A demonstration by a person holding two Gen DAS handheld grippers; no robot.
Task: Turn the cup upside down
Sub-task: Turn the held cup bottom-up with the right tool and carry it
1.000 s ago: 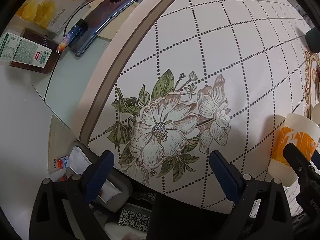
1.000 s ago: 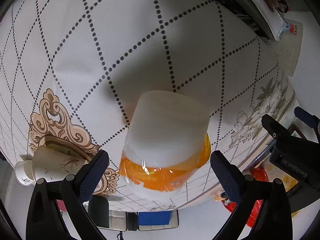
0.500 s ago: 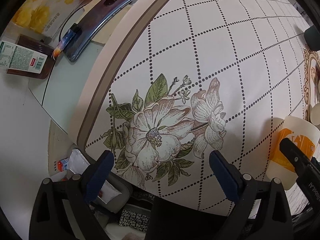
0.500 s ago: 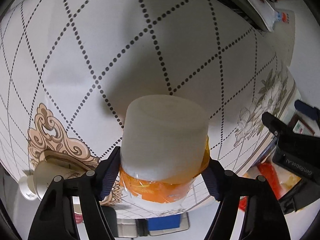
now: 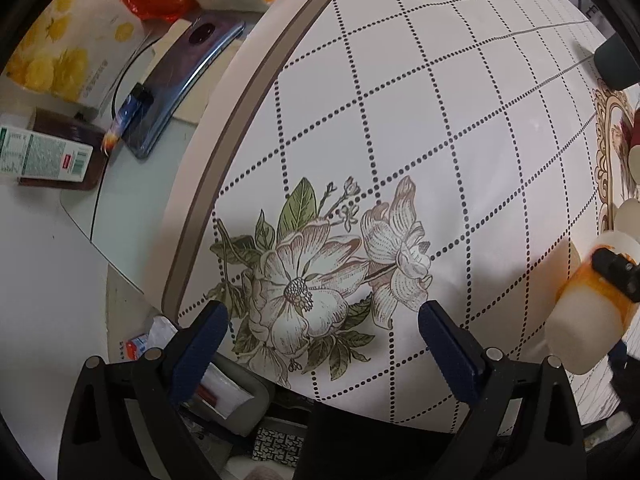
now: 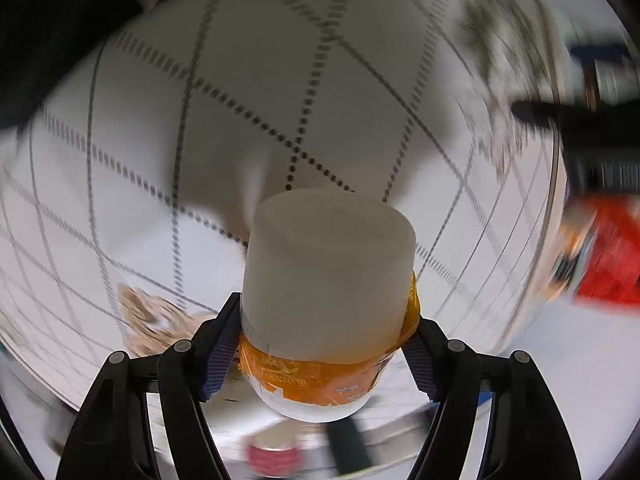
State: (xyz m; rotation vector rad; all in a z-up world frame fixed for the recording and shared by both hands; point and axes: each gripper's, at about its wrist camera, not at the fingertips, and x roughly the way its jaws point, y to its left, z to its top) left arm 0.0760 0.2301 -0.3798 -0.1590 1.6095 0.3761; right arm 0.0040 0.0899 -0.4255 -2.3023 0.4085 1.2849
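While right claw (image 6: 320, 356) clamps cup (image 6: 328, 280), phone (image 5: 184, 80) lies beside table (image 5: 400, 100).

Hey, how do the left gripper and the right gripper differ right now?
The left gripper is open and empty, while the right gripper is shut on the paper cup. The left gripper's blue pads stand wide apart over the flower print; the right gripper's pads press on the cup's orange band. The left wrist view is sharp; the right wrist view is motion-blurred. Both have black fingers with blue pads.
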